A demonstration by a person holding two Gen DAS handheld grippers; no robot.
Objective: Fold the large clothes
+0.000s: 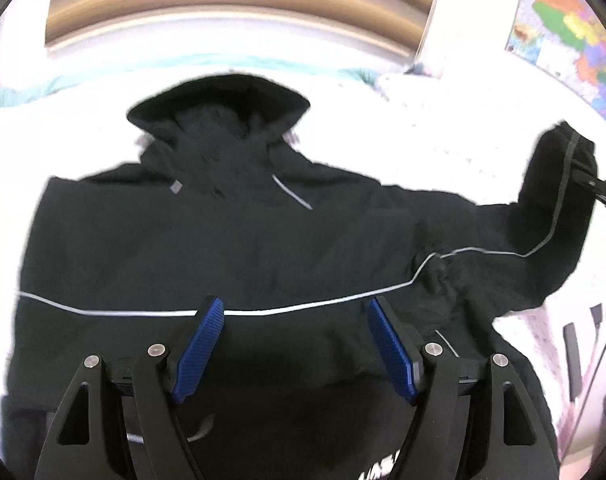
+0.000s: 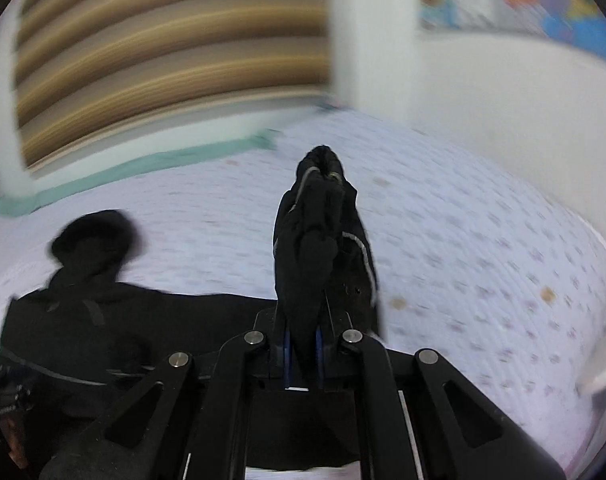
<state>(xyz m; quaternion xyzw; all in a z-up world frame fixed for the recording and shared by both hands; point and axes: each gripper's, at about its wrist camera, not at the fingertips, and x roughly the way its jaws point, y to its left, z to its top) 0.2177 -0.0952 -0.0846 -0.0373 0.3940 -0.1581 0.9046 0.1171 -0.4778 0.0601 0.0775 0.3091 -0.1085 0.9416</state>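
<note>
Evidently the black jacket (image 1: 231,240) lay spread flat on the white bedspread (image 2: 483,240), hood (image 1: 219,100) pointing toward the striped headboard (image 1: 231,4). The left gripper (image 1: 295,320) hung just above the jacket's lower half, its blue pads (image 1: 201,348) spread wide with nothing between them. The right gripper (image 2: 303,344) was pressed together on the sleeve (image 2: 323,248), pinching the bunched cloth and holding its cuff lifted off the bed. A colourful map (image 1: 571,32) hung on the wall to the right.

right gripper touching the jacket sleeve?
Touching. The right wrist view shows the right gripper shut on the black sleeve, cloth pinched between its blue pads and sticking up past them.
</note>
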